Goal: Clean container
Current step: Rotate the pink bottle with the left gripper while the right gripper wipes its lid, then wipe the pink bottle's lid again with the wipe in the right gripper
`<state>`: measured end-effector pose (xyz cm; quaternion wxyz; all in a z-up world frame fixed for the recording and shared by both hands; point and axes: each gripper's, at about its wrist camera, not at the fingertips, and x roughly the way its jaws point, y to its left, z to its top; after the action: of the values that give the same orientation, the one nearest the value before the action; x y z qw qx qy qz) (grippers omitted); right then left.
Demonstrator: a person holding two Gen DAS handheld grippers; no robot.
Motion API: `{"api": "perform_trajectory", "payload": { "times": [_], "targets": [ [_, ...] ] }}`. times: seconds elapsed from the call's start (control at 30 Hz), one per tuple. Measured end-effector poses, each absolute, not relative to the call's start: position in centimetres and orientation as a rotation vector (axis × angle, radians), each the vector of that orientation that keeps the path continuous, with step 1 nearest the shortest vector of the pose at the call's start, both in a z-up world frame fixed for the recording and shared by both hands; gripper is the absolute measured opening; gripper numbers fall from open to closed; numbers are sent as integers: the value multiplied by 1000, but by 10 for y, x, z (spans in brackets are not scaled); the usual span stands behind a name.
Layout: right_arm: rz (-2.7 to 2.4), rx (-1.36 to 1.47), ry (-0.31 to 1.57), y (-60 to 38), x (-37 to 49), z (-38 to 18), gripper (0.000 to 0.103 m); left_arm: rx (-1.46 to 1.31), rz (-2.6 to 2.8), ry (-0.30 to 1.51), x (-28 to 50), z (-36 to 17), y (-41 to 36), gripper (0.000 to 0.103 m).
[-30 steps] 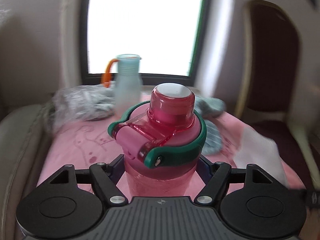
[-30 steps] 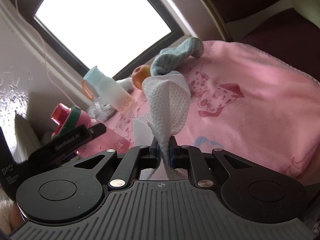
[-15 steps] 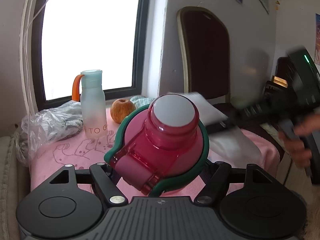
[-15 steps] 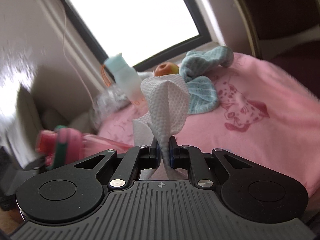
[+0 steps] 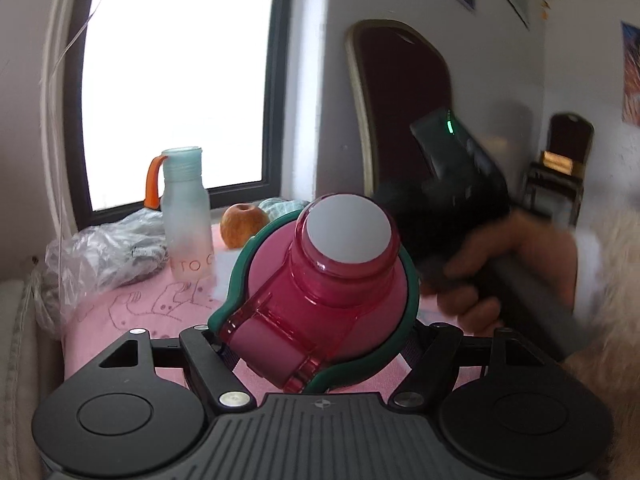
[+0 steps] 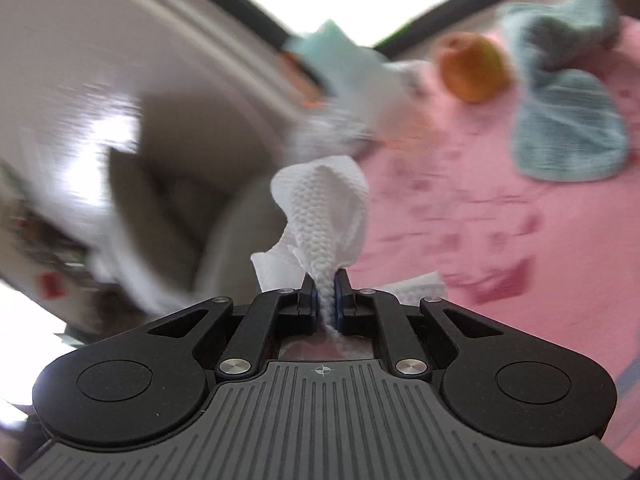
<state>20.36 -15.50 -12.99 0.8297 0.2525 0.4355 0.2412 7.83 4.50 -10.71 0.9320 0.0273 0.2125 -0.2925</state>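
The left claw (image 5: 316, 344) is gripping a pink bottle (image 5: 320, 304) by its body, jaws pressing on both sides, so the bottle is sitting tilted above the tabletop (image 5: 140, 308) with its round grey-topped cap leaning toward the upper right and its green-edged lid facing the camera. The right claw (image 6: 326, 304) is pinching a white paper towel (image 6: 324, 216); its jaws have just been closing a little tighter, with the twisted towel standing up between them. In the left wrist view the right claw is showing as a blurred dark shape just beside the bottle's cap, with a hand (image 5: 500, 272) wrapping its handle. On the pink cloth covering the tabletop, a pale bottle with an orange strap (image 5: 186, 216), an apple (image 5: 244, 226) and a crumpled plastic bag (image 5: 104, 256) are standing near the window. A blue-green cloth (image 6: 568, 120) is lying beside the apple.
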Motion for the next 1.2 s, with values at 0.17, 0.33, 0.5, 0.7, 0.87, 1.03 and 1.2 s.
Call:
{"api": "perform_trajectory", "payload": {
  "times": [0.17,0.33,0.5,0.7,0.87,1.03,1.2],
  "targets": [
    [362,498,964,-170,208,-154,11,-19,-573,449,85,-106,49,72],
    [323,388,1053,-179,193,-166,11,-70,-556,460,87,-106,53,72],
    [338,440,927,-193,163,-130,10,-83,-553,460,87,-106,54,72],
    [652,729,762,-194,156,-95,10,-101,-539,461,84,-107,56,72],
    [485,671,853,-181,177,-125,10,-90,-541,464,80,-107,56,72],
    [269,513,996,-187,186,-154,10,-85,-538,471,85,-105,53,72],
    [302,451,1063,-193,176,-163,10,-61,-533,496,97,-100,45,72]
  ]
}}
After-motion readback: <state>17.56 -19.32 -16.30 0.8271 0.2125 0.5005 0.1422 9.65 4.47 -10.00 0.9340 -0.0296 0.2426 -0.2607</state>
